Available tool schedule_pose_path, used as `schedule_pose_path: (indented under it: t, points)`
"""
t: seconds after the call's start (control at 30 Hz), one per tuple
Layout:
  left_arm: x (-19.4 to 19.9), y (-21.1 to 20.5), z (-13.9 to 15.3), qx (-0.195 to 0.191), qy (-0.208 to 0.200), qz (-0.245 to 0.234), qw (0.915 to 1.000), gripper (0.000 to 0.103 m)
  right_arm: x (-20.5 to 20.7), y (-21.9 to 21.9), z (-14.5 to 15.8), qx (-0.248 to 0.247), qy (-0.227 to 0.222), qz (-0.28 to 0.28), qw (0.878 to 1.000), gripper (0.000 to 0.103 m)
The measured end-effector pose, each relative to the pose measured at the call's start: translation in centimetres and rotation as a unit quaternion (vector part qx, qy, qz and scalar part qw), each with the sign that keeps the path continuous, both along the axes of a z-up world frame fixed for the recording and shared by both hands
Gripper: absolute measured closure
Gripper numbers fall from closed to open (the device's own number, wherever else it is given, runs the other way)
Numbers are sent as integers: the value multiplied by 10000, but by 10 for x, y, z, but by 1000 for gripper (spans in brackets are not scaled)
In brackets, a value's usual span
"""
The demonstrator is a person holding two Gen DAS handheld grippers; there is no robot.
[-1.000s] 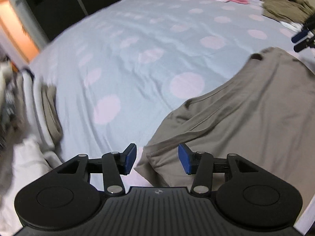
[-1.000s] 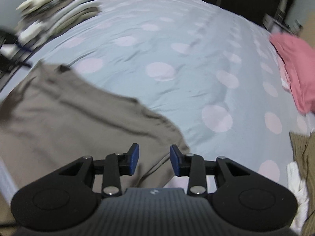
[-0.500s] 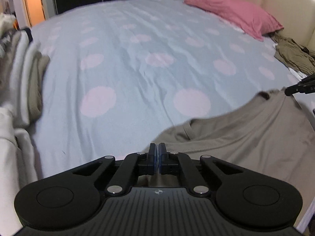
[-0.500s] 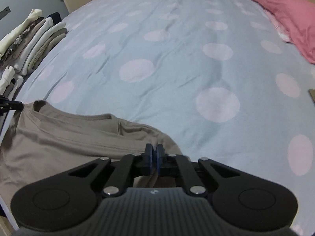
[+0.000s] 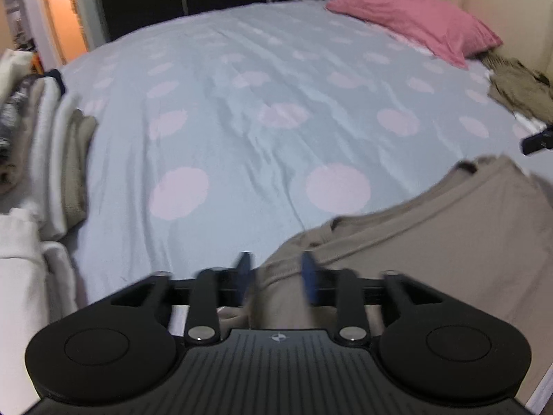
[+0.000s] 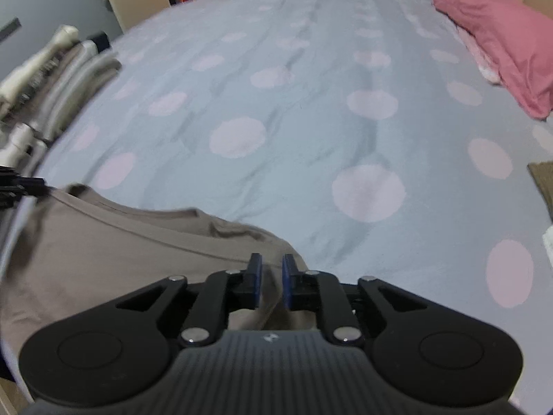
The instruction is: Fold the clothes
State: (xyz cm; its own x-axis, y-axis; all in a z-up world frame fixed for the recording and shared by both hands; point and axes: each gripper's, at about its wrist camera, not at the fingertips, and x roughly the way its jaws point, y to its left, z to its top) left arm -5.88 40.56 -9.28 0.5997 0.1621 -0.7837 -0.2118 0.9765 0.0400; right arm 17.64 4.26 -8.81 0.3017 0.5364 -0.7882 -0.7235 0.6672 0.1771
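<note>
Taupe T-shirt (image 5: 432, 252) spread on the near edge of a bed whose pale blue cover (image 5: 262, 131) bears pink dots; the garment's neckline edge faces the middle of the bed. Left gripper (image 5: 276, 278), jaws spread and blurred, straddles a bunched corner of the shirt, the cloth rising between the two blue pads without either visibly pressing it. Right gripper (image 6: 271, 282), jaws parted by a narrow gap, likewise has a fold of the same T-shirt (image 6: 114, 252) standing between its pads; whether the pads touch the cloth cannot be told. In the left wrist view the tip of the right gripper shows dark at the far right edge, just beyond the shirt's other corner; in the right wrist view the left gripper's tip shows at the far left edge. Stack of folded clothes (image 5: 58, 159) at the left side of the bed; pink pillow (image 5: 414, 22) at the head; crumpled olive garment (image 5: 518, 90) below the pillow.
</note>
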Motion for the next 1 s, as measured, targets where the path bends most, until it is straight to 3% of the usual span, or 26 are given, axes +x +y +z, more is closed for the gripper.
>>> schedule_pose_path:
  t: [0.03,0.1,0.23,0.43,0.53,0.63,0.7,0.9,1.0]
  points:
    - [-2,-3,5,-56,-1,36,10000,62,-3,-6,8,98,7,-41,9999,55]
    - [-6,-11,13,-113,38,73,9999,62,-11,-19,25,305,40,-158,9994,44]
    - [-18,-28,19,-171,109,299,9993,61,-30,-36,38,392,163,-717,9965,44]
    - [-46,-49,8,-545,174,791,9952,60,-88,-33,0,129,554,-1043,9929,44]
    - [-62,-52,0,-596,24,1212,9908,60,-113,-17,-11,-120,334,-883,9955,42]
    - [-70,-53,-6,-370,-69,1646,9856,57,-124,-4,-14,-316,87,-640,9974,30]
    - [-72,-52,-9,-275,-102,1770,9838,56,-125,0,-15,-376,28,-518,9979,30]
    - [-68,-56,-7,-62,-279,1686,9853,52,-113,-5,-18,-501,-332,-749,9954,22]
    - [-63,-55,-6,-129,-335,1667,9853,51,-105,-14,-18,-452,-423,-949,9936,19]
